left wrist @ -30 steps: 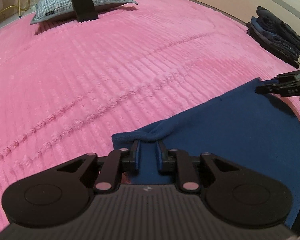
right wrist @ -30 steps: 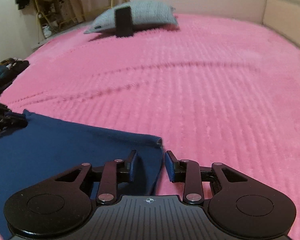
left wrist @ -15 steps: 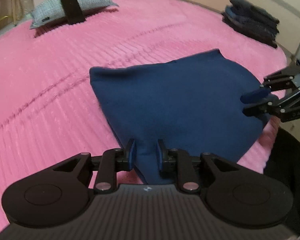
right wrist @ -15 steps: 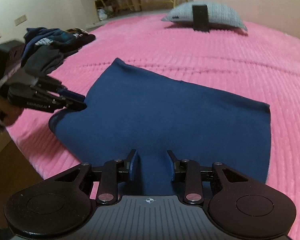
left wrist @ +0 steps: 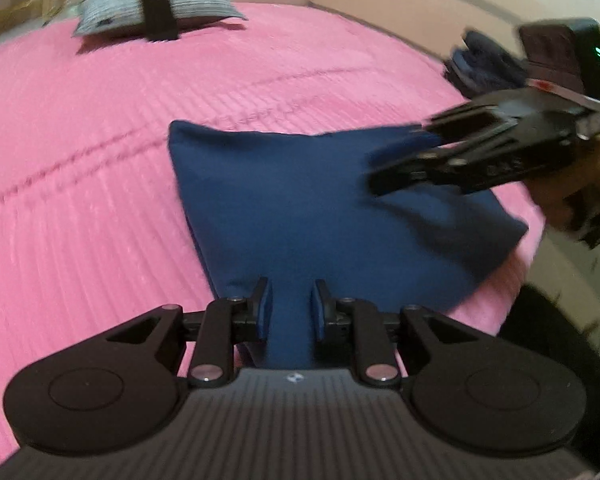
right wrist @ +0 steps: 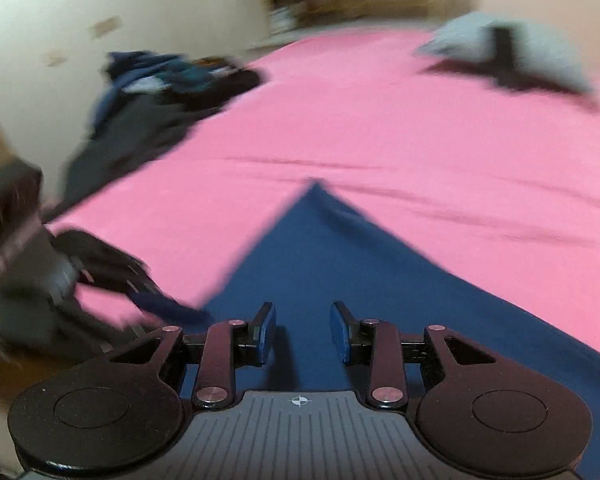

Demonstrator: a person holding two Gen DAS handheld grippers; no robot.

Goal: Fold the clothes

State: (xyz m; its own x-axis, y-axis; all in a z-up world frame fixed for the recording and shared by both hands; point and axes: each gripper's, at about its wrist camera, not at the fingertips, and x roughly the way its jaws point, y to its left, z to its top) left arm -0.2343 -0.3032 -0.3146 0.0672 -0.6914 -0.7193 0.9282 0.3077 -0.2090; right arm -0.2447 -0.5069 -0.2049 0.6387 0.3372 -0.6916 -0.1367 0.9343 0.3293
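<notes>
A: Since half a second ago the right gripper (right wrist: 303,330) has swung in over the cloth and turned toward the left side of the bed; its view is now blurred from the motion. The left gripper (left wrist: 288,304) has hardly shifted.

B: And the jaws?

A: The left one is closed on a bunched neck of the blue garment (left wrist: 320,208); the cloth runs up between its pads. The right one stands apart, a clear gap between its blue pads, nothing held, with the garment lying under it.

B: Where does the garment lie?

A: At the near edge of the pink bed (left wrist: 100,160), toward the near right corner in the left view. From the left gripper it spreads forward and to the right, its far corners pointing to the middle of the bed. The right gripper, seen from the left camera at (left wrist: 384,182), hovers over the right part of the cloth, so it is the nearer one to that free right edge.

B: Beyond that?

A: A grey pillow (left wrist: 156,10) at the far edge, a stack of folded dark clothes (left wrist: 480,64) at the far right edge, a loose pile of clothes (right wrist: 160,96) at the left edge
</notes>
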